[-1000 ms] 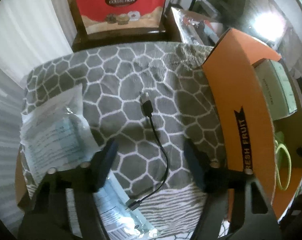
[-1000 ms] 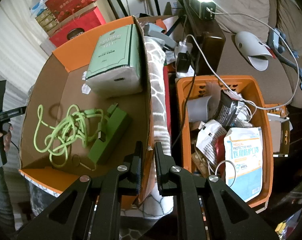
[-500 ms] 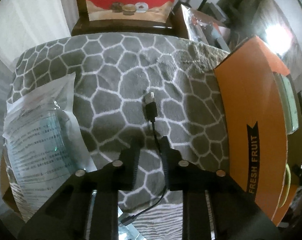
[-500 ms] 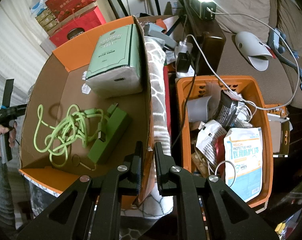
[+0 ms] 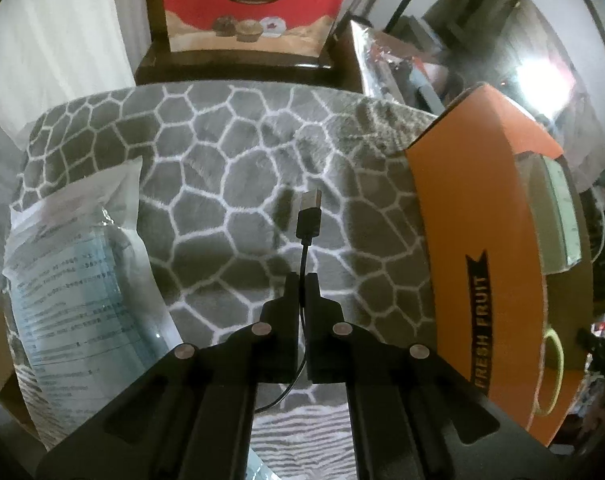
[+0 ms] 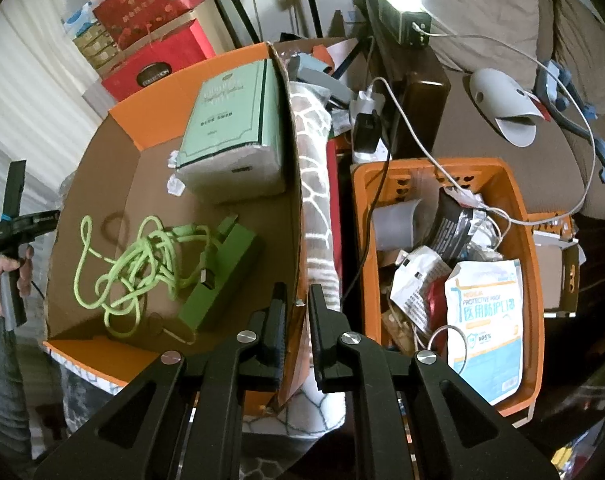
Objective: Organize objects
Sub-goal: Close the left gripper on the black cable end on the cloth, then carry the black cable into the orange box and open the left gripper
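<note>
A: Start at the left hand-held gripper. What is it doing?

B: Its jaws are closed on the thin black USB cable. The cord runs up from between the pads, and the plug stands just above them at centre frame, over the grey blanket with its white honeycomb lines. The cable's tail loops out beneath the fingers toward the lower middle.

A: And around it?

B: A clear plastic packet with printed text lies on the blanket at the left. The orange cardboard box marked FRESH FRUIT fills the right side. A red bag reading COLLECTION stands at the top.

A: The right hand-held gripper?

B: Clamped on the box's side wall, one finger inside and one outside, at lower centre of its view. Inside the box lie a tangled lime-green cord, a green block and a pale green pack. To the right sits an orange basket full of packets, a mask pack among them.
</note>
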Demonstrator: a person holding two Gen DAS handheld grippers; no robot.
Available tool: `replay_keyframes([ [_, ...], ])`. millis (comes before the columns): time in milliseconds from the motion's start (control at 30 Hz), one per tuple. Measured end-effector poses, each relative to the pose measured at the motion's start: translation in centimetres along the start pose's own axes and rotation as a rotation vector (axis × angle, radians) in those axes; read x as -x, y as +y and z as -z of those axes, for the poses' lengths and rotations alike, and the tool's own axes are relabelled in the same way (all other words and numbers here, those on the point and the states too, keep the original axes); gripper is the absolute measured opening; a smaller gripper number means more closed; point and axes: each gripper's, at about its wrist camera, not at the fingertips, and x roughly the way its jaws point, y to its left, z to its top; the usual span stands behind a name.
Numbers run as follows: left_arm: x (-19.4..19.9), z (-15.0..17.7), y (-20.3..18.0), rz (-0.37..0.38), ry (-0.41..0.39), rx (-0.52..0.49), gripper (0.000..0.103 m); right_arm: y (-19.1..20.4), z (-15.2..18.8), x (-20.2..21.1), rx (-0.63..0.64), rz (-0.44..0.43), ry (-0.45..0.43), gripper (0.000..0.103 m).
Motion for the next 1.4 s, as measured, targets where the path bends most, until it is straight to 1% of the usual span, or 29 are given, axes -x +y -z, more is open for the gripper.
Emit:
replay_keyframes([
  [267,2.5,-0.2,-2.0,0.042,-0.039,-0.043,0.002,0.1,0.2,0.2,0.006,-0.002,-0.016,0.008],
  [633,8.8,-0.1,-5.9,0.128,-0.124,-0.141,0.002,-0.5,0.3,0.3,-0.016,-0.06,-0.028,0.008],
  [767,11.8,-0.2,-8.1,0.169,-0.161,-0.18,0.002,-0.5,0.3,0.4,-0.017,-0.067,-0.032,0.008],
  [933,14.2,-0.8,-10.5,0.21,-0.193,-0.199,0.002,-0.7,0.3,0.4,-0.024,-0.081,-0.037,0.008],
  [1000,14.5,-1.2,-11.5,0.233,-0.194,-0.199,0.002,-0.7,0.4,0.4,-0.025,-0.083,-0.038,0.009],
  [1133,13.6,-1.9,-13.5,0.225,-0.189,-0.201,0.002,-0.8,0.4,0.4,-0.026,-0.082,-0.037,0.009],
  [1400,9.1,-3.0,-17.5,0.222,-0.13,-0.201,0.002,-0.7,0.4,0.4,-0.026,-0.084,-0.037,0.009],
])
